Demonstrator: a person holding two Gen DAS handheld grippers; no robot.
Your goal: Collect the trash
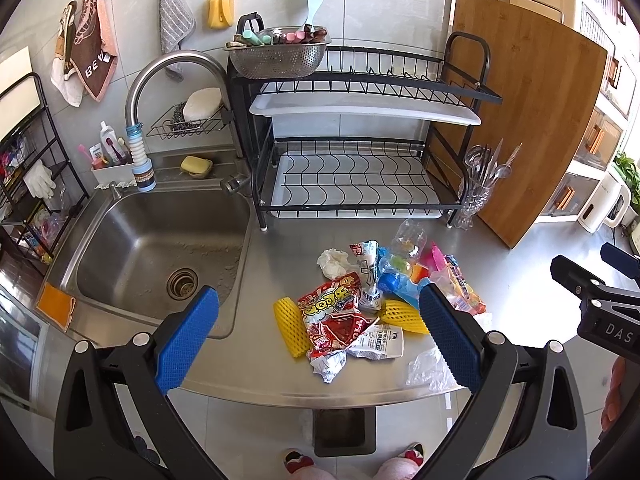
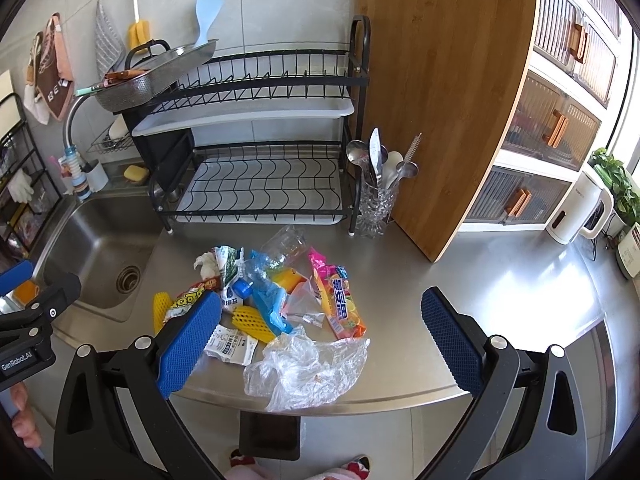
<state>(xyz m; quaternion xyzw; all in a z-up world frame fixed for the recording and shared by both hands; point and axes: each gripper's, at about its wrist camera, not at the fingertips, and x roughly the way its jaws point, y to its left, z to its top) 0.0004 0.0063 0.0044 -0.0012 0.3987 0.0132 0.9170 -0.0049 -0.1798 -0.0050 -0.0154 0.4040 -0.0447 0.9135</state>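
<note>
A pile of trash lies on the steel counter near its front edge: a red snack wrapper (image 1: 334,320), yellow foam nets (image 1: 289,326) (image 2: 250,322), a crumpled tissue (image 1: 333,262), a clear bottle with a blue cap (image 2: 280,246), an orange candy wrapper (image 2: 344,308) and a clear plastic bag (image 2: 304,368). My left gripper (image 1: 318,338) is open above the pile's front, empty. My right gripper (image 2: 320,334) is open over the plastic bag, empty. A dark trash bin (image 2: 270,434) stands on the floor below the counter edge.
A sink (image 1: 160,248) lies left of the pile. A black two-tier dish rack (image 1: 352,152) stands behind it, with a glass cutlery holder (image 2: 374,196) and a large wooden cutting board (image 2: 444,100) to its right. A white kettle (image 2: 580,208) stands far right.
</note>
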